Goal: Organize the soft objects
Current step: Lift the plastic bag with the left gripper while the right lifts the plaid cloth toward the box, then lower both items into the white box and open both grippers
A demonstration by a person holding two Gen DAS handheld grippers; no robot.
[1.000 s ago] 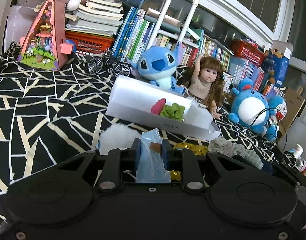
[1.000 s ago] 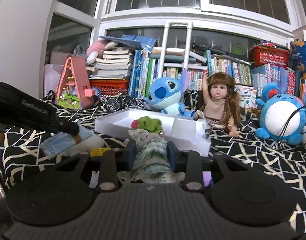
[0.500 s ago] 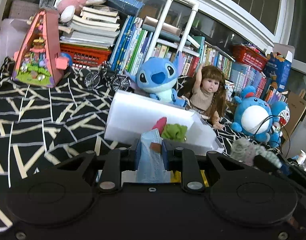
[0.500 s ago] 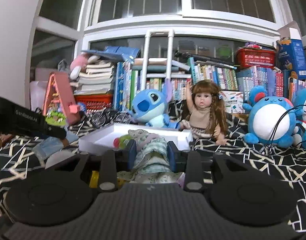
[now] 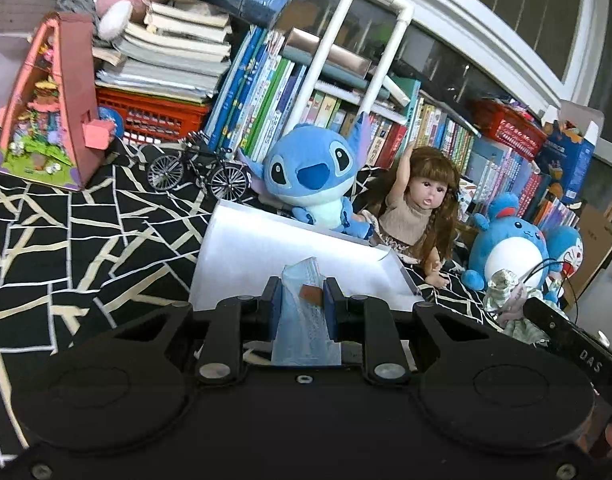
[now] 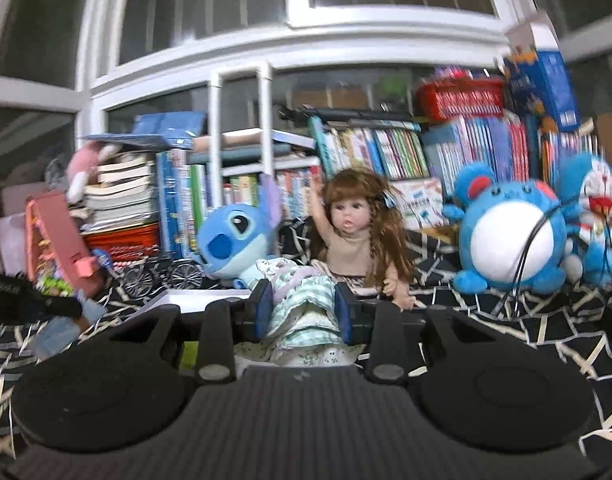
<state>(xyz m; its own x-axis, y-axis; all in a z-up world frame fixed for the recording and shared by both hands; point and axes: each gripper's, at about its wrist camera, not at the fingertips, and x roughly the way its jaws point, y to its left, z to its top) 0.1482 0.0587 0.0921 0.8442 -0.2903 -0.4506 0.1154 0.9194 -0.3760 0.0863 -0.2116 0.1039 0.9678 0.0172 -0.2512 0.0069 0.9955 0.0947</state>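
Both tools have lifted and pushed toward the white box (image 5: 242, 256) since a second ago, so its open top, with the green and pink pieces I could see then, now sits hidden low in my views. At lower centre of the left view, my left tool (image 5: 303, 308) is clenched on a pale blue garment (image 5: 302, 320), thin ribbed cloth with a small brown patch, hanging limp over the near wall of the box. Lower right of that view shows the right tool's load as a crumpled bundle. In the right view, lower centre, my right tool (image 6: 304, 308) is clenched on a green checked frilly garment (image 6: 302, 312) with floral trim, soft and bunched, in front of the doll (image 6: 354, 236) and the blue plush (image 6: 234, 240). My worry is that loose hems snag the stiff box rim or drape outside on release, and the two tools, close together, could collide over the patterned bedspread (image 5: 66, 240).
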